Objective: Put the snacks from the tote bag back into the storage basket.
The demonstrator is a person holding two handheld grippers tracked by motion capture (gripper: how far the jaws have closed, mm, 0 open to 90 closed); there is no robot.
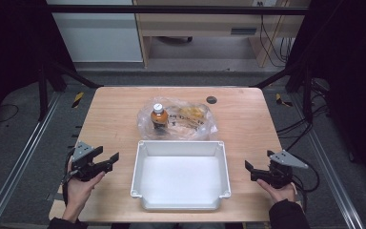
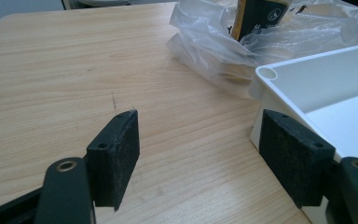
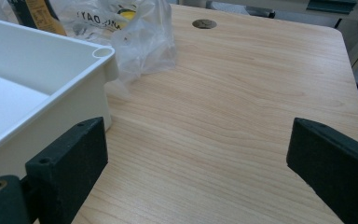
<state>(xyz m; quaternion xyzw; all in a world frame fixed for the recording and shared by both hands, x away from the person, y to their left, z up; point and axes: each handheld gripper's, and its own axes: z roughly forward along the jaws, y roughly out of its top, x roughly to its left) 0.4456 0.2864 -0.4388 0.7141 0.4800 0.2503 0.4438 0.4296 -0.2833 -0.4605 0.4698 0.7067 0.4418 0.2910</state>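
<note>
A white tray sits in the middle of the table with a bottle in a bag just behind it, between the wide-open left gripper and wide-open right gripper.

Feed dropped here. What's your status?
Left gripper open, right gripper open, both flanking the tray. Bottle upright in bag behind it. Nothing in the way.
</note>
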